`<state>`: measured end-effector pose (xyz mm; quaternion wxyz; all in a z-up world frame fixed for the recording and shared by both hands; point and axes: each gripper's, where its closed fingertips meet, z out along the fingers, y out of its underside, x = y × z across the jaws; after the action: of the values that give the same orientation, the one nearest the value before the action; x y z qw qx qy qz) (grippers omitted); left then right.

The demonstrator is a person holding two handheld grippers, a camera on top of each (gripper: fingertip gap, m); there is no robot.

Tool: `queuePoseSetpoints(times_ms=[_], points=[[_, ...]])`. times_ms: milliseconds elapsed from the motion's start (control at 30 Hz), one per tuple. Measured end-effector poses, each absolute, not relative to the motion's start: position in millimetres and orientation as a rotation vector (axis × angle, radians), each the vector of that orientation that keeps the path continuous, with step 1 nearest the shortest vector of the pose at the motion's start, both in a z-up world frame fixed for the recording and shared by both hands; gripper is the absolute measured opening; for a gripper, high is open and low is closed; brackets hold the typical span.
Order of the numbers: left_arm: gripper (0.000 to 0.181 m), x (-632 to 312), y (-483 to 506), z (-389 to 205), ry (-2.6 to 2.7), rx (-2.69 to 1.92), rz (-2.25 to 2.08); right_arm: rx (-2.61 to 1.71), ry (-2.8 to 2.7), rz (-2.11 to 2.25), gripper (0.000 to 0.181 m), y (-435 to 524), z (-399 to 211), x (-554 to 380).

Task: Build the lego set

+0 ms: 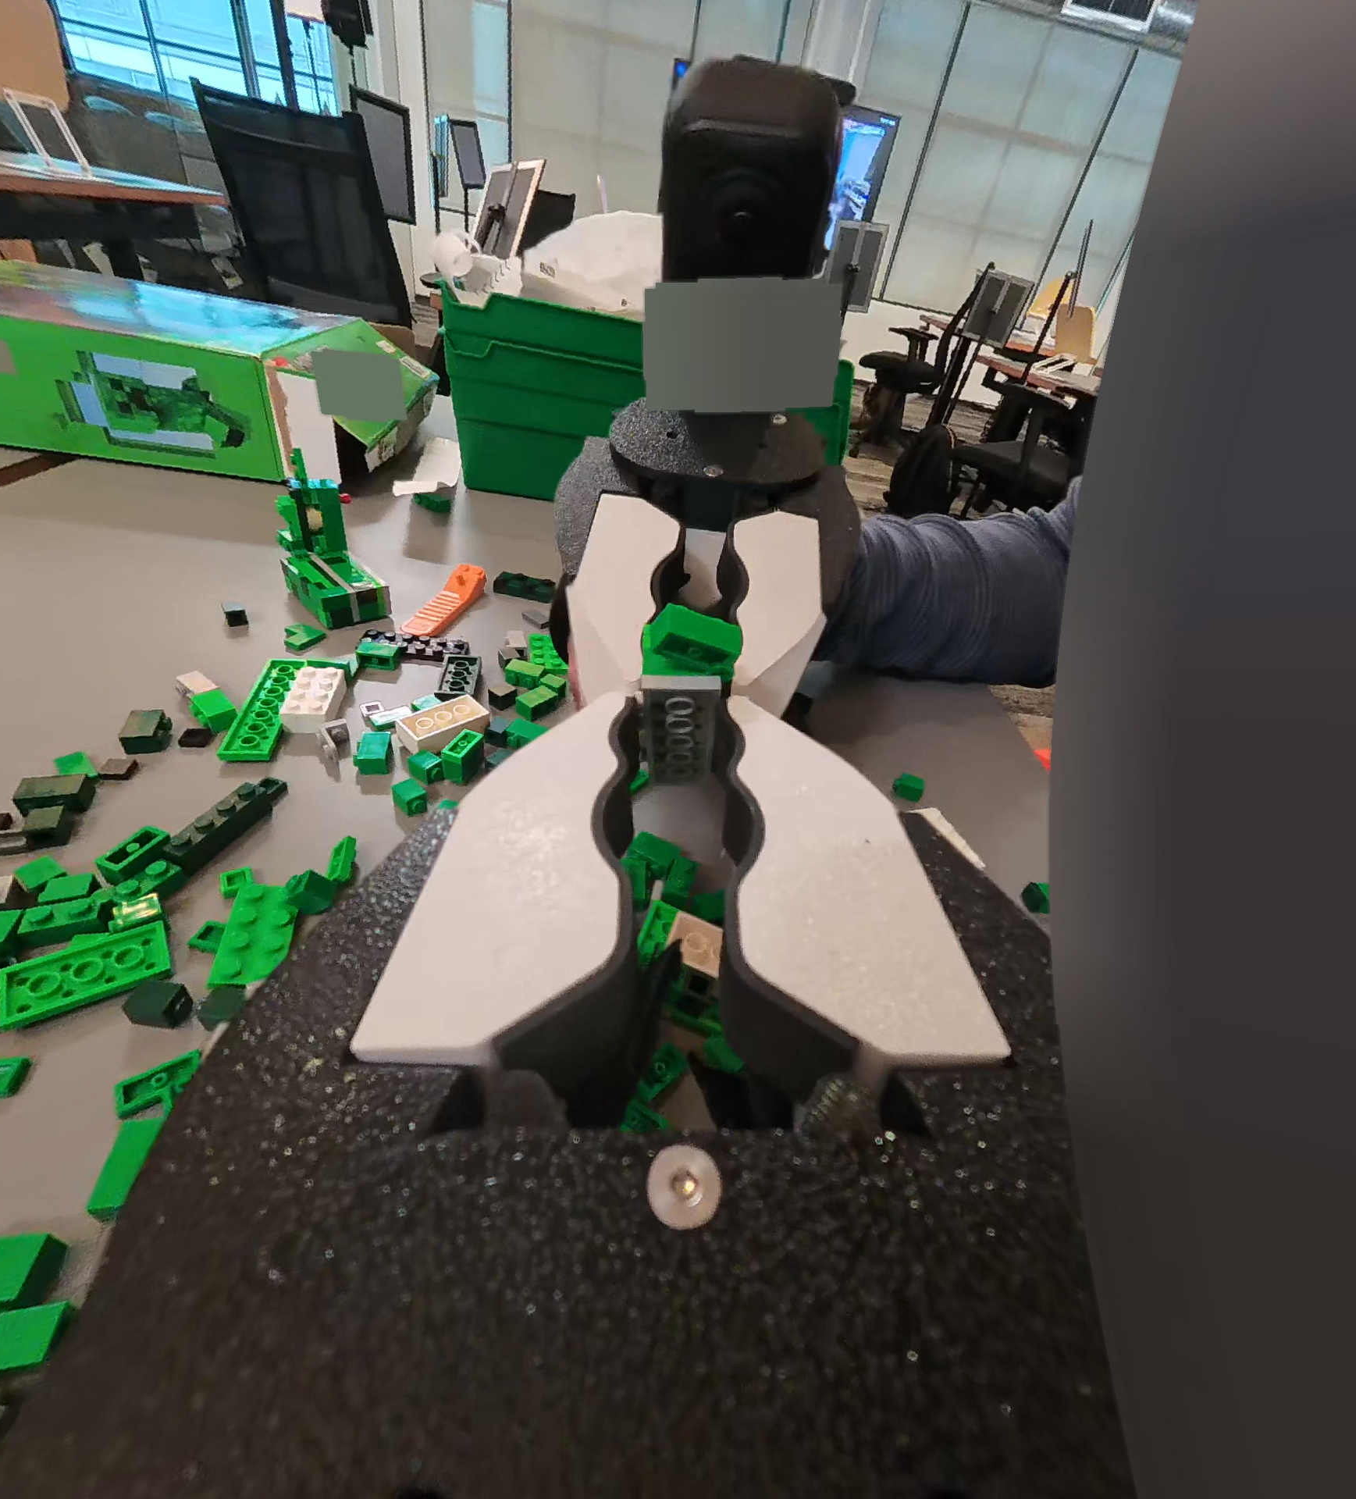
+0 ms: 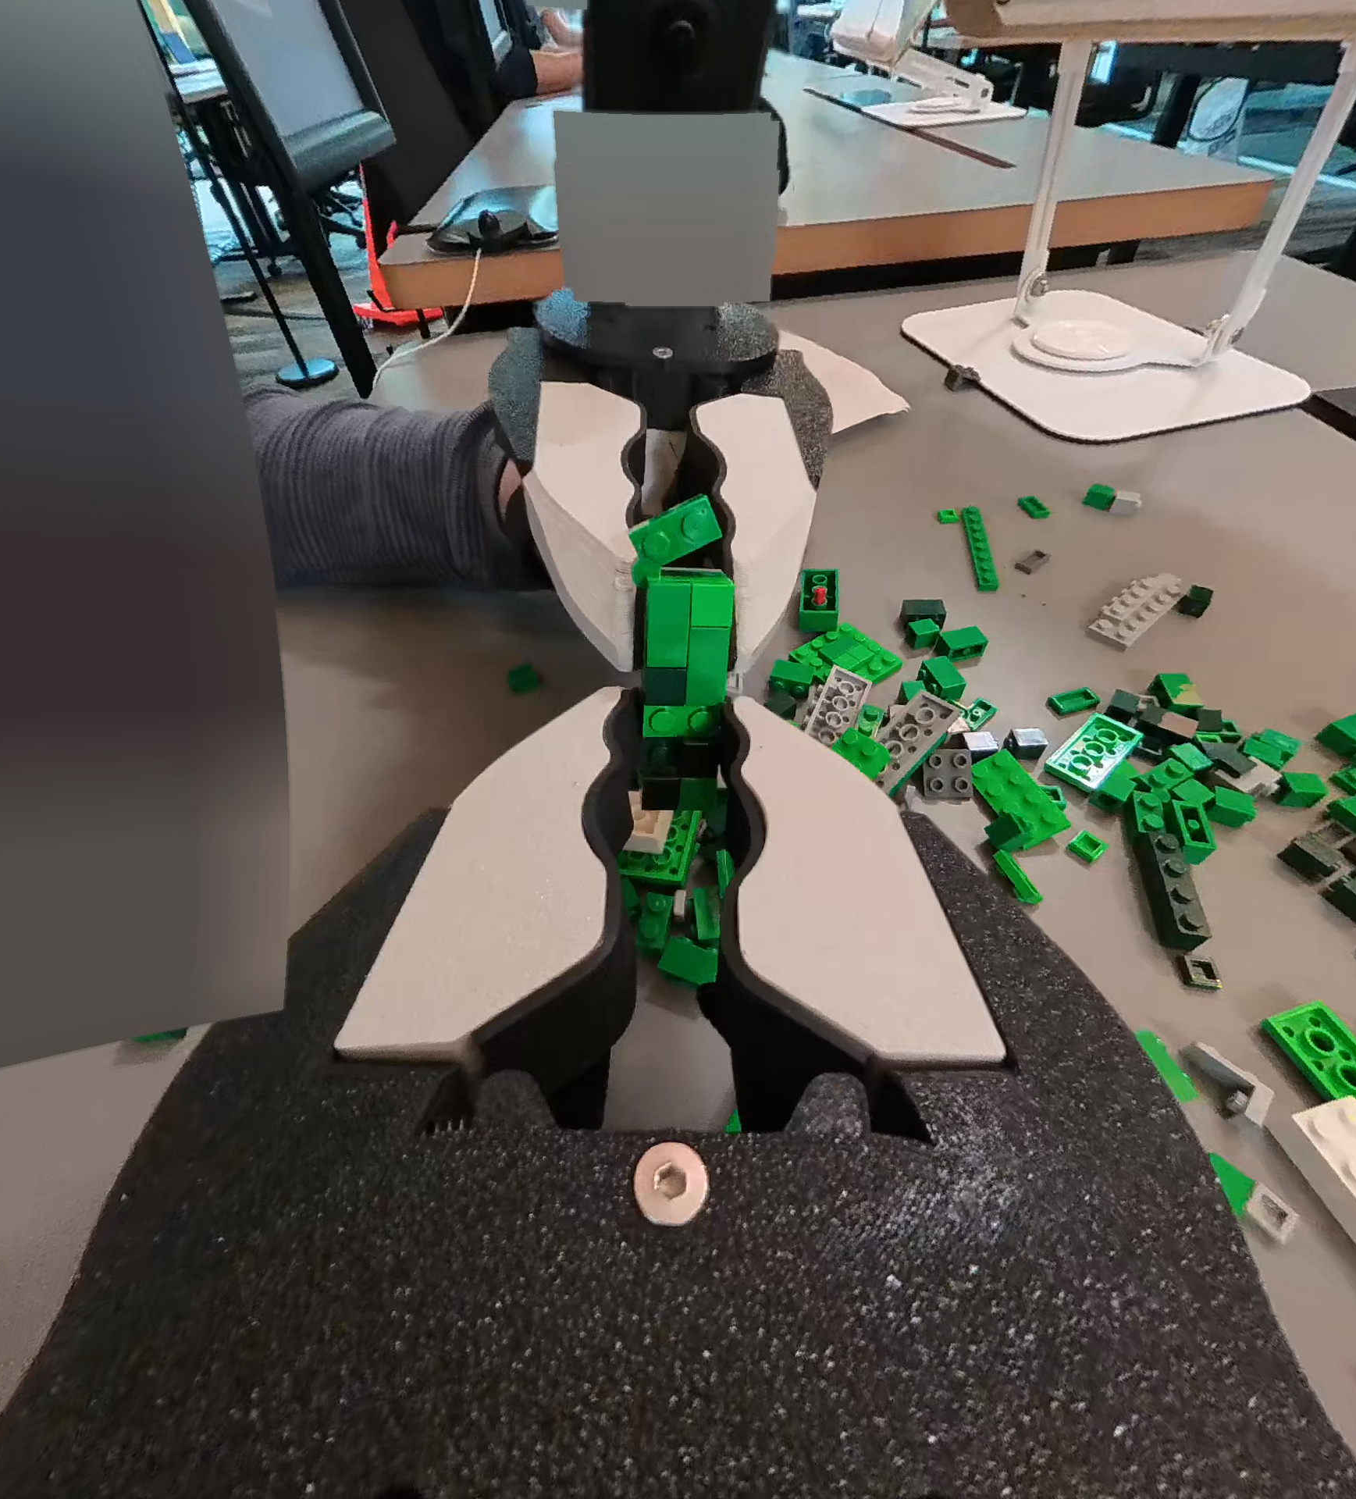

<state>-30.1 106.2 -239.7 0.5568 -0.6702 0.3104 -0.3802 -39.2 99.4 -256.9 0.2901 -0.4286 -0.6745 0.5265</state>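
My two grippers meet tip to tip above the grey table (image 1: pixel 90 568). My left gripper (image 1: pixel 678 702) is shut on a small lego assembly (image 1: pixel 678 738), whose grey plate underside faces this camera. My right gripper (image 2: pixel 678 702) is shut on the same assembly (image 2: pixel 686 641), which shows green and dark green faces in the right wrist view. A tilted green 1x2 piece (image 1: pixel 690 637) sits at the assembly's upper end (image 2: pixel 674 527); I cannot tell if it is attached. Each view shows the other gripper opposite: the right one (image 1: pixel 690 669), the left one (image 2: pixel 682 649).
Loose green, dark and grey bricks (image 1: pixel 171 892) lie on the table under and beside the grippers (image 2: pixel 1145 770). A partly built green model (image 1: pixel 326 560), an orange brick separator (image 1: pixel 447 600), a green box (image 1: pixel 131 381) and stacked green bins (image 1: pixel 536 381) stand behind. A white stand (image 2: pixel 1104 365) is at the far right. The orange brick separator (image 1: pixel 447 600) is about equally far from each gripper, around 25 centimetres.
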Motion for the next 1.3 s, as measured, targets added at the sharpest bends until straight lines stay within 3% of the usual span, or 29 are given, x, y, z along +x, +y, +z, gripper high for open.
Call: queuePoseSetpoints(times_ms=[133,233,600,867,1033,1133,1300], points=[[0.018,-27.7,104.0,-242.6,0.768,-1.615,-0.882,-1.106,-1.811,1.456,0.029,94.4,-253.4,-36.3],[0.017,-24.9,101.5,-246.1,0.807,-1.637,-0.87,-1.058,-1.86,1.361,0.018,93.3,-259.4,-35.6],[0.018,-5.9,80.2,-251.6,0.997,-1.603,-0.939,-0.951,-2.023,1.645,0.018,72.6,-262.5,-11.1],[0.023,-16.9,100.5,-250.1,0.802,-1.632,-0.963,-1.051,-1.905,1.469,0.018,95.1,-264.6,-27.8],[0.018,-16.6,102.1,-247.7,0.799,-1.608,-0.912,-1.057,-1.913,1.438,0.019,94.1,-263.0,-27.5],[0.018,-15.0,102.1,-252.2,0.839,-1.66,-0.866,-1.094,-1.894,1.455,0.041,99.2,-262.2,-27.4],[0.017,-16.2,102.3,-257.9,0.839,-1.71,-0.871,-1.064,-1.897,1.47,0.029,96.9,-261.6,-26.1]])
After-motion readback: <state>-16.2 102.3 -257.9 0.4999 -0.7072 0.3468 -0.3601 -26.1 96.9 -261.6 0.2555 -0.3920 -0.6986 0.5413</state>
